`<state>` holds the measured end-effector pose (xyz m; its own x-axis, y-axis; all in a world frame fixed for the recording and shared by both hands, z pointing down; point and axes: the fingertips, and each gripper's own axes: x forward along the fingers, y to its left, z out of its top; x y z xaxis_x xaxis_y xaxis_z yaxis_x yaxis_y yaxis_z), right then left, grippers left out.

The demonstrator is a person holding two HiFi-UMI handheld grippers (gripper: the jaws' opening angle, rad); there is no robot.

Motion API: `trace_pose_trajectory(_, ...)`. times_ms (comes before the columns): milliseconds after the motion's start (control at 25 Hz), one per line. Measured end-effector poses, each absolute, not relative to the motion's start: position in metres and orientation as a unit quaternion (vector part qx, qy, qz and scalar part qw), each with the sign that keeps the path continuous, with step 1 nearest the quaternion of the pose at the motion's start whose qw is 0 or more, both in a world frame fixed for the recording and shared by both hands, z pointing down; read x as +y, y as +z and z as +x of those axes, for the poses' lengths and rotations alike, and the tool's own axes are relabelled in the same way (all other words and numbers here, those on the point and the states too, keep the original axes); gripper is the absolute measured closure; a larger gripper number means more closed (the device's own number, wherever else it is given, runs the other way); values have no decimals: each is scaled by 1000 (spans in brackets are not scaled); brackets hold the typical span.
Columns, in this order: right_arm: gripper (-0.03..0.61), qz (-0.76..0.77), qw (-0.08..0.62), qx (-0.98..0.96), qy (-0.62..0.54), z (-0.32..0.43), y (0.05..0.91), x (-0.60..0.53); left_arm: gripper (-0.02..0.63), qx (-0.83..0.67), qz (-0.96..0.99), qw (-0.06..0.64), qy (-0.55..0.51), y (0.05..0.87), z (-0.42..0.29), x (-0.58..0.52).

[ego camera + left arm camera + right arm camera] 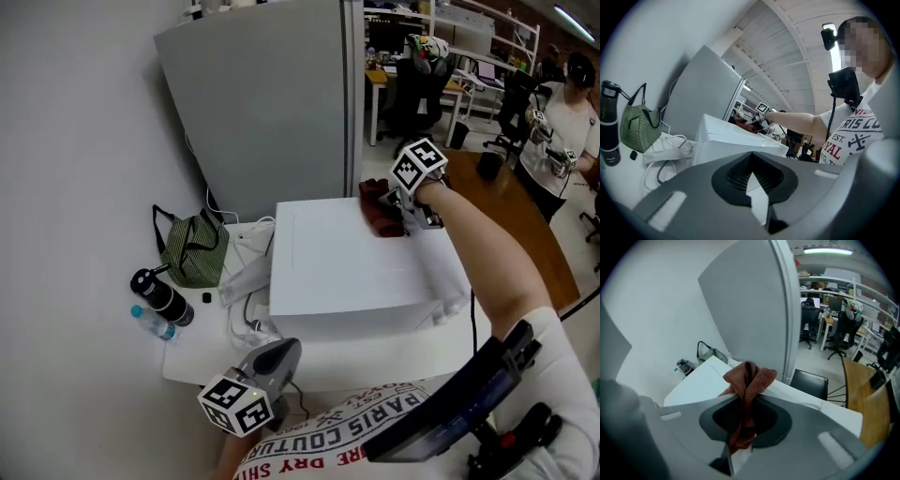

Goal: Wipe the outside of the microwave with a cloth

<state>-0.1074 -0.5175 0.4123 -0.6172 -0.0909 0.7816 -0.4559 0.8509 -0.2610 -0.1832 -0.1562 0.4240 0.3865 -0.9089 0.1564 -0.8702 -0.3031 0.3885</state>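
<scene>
A white microwave (356,267) stands on a white table (216,361). At the far right corner of its top lies a dark red cloth (378,208), with my right gripper (405,211) shut on it. The right gripper view shows the cloth (749,380) bunched upright between the jaws of the right gripper (740,427), over the microwave's top (701,383). My left gripper (272,361) hangs low at the table's near edge, shut and holding nothing. From the left gripper (751,180) the microwave (726,138) and the cloth (743,123) show further off.
A tall grey cabinet (272,103) rises right behind the microwave. Left of the microwave are a green bag (194,248), a black bottle (161,295), a small water bottle (153,322) and loose cables (246,309). A wooden table (516,225) and another person (567,122) are at right.
</scene>
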Motion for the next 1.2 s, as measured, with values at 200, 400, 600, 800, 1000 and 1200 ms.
trace_pose_trajectory(200,531,212,387,-861,255,-19,411,-543,607,-506,835,213,-35,422,-141,-182)
trace_pose_trajectory(400,531,260,358,-852,280,52,411,-559,607,-475,852,219,-29,427,-111,-198)
trace_pose_trajectory(600,531,283,322,-856,289,81,410,-560,607,-453,861,230,-20,433,-92,-202)
trace_pose_trajectory(800,532,319,317,-857,251,96,405,-558,607,-444,865,234,-12,433,-86,-195)
trace_pose_trajectory(1000,532,316,251,-889,217,90,374,-538,607,-443,866,232,-3,429,-92,-184)
trace_pose_trajectory(1200,532,252,145,-945,150,58,322,-457,607,-439,871,220,0,419,-105,-169)
